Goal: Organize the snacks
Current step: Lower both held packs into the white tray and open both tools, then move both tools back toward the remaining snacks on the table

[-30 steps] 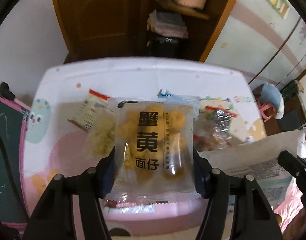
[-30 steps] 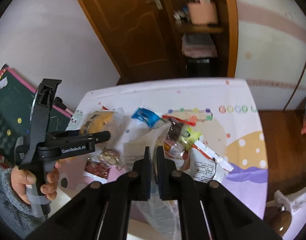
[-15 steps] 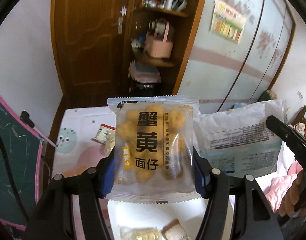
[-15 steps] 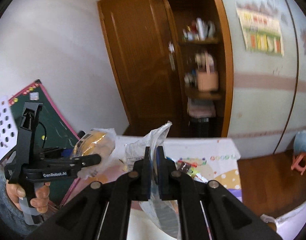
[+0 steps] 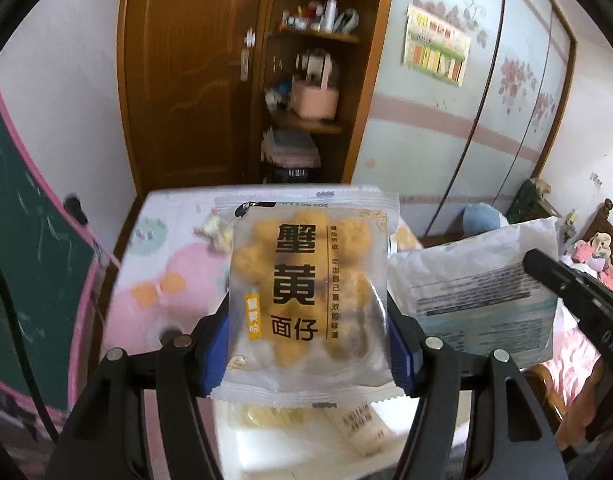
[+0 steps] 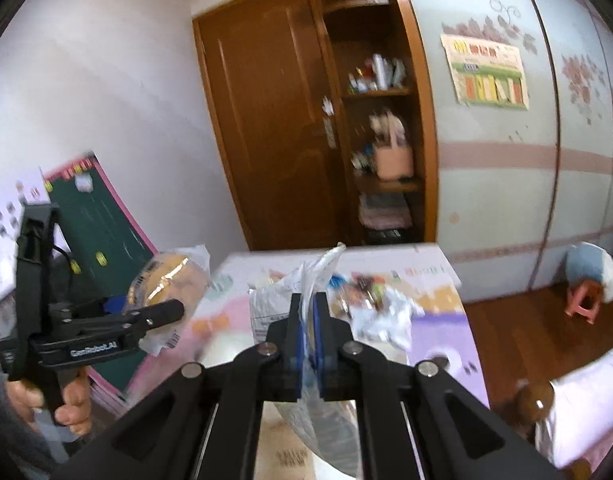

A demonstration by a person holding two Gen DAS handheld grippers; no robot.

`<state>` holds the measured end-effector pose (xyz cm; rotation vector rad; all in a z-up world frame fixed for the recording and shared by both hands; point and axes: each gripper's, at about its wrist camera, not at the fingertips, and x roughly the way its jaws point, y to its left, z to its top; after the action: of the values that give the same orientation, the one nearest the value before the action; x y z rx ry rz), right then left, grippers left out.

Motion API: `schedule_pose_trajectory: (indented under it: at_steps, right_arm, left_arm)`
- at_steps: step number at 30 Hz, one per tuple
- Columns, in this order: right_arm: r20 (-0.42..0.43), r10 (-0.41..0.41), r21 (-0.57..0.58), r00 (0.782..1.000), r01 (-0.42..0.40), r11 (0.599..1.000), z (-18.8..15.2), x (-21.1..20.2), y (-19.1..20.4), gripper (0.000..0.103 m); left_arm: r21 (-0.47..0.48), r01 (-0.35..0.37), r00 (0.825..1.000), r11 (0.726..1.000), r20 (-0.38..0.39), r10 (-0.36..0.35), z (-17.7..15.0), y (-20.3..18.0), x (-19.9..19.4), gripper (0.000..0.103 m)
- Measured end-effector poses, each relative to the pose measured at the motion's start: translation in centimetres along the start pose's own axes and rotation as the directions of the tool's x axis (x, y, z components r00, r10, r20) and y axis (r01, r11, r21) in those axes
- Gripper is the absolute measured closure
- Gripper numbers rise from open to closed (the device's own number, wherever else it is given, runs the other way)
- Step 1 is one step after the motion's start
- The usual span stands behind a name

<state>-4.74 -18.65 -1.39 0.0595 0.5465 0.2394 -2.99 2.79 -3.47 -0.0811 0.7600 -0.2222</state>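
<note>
My left gripper [image 5: 308, 344] is shut on a clear snack packet [image 5: 310, 292] of yellow puffs with large black characters, its blue pads pressing both side edges. The same packet [image 6: 166, 280] shows in the right wrist view, held up at the left by the left gripper [image 6: 162, 312]. My right gripper [image 6: 306, 320] is shut on the edge of a thin white printed bag [image 6: 306, 280], which stands up between the pads. That white bag [image 5: 478, 280] appears at the right in the left wrist view. Both are raised above the patterned table [image 5: 162, 264].
A white bin [image 5: 266, 448] below the left gripper holds a yellow snack pack [image 5: 266, 416] and a small cream packet [image 5: 362, 428]. Several loose snacks [image 6: 370, 292] lie on the table. A green chalkboard [image 5: 30, 264] leans at the left. A wooden door and shelves [image 5: 306, 92] stand behind.
Both grippers have risen and pulled back from the table with their packets. The snack pile has receded, and the white bin has come into view below the left gripper.
</note>
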Motion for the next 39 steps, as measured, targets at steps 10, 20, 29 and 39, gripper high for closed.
schedule_pose_trajectory:
  at_steps: [10,20,29,39]
  right_arm:
    - [-0.16,-0.103,-0.066,0.982,0.094,0.993,-4.7,2.4,1.1,0.099]
    - [-0.158,-0.137,-0.154,0.978,0.113,0.982,-5.5,3.0,3.1,0.06]
    - [-0.034,-0.154,-0.208,0.988,0.143,0.968,-5.0,1.5,4.9,0.033]
    - [-0.082,-0.163,-0.181,0.983,0.146,0.973,-5.0,2.6,4.2,0.033]
  left_arm:
    - [0.025,-0.054,0.987,0.998,-0.152,0.058,-3.9,-0.8,4.3,0.039]
    - [0.079,-0.146,0.988,0.986,-0.045,0.15,-3.7,-1.6,3.1,0.007]
    - [0.049,-0.148,0.989,0.988,-0.018,0.149,-3.3,-1.2,2.7,0.007]
    - [0.04,-0.132,0.99,0.99,-0.037,0.134,-3.4,-1.3,3.2,0.007]
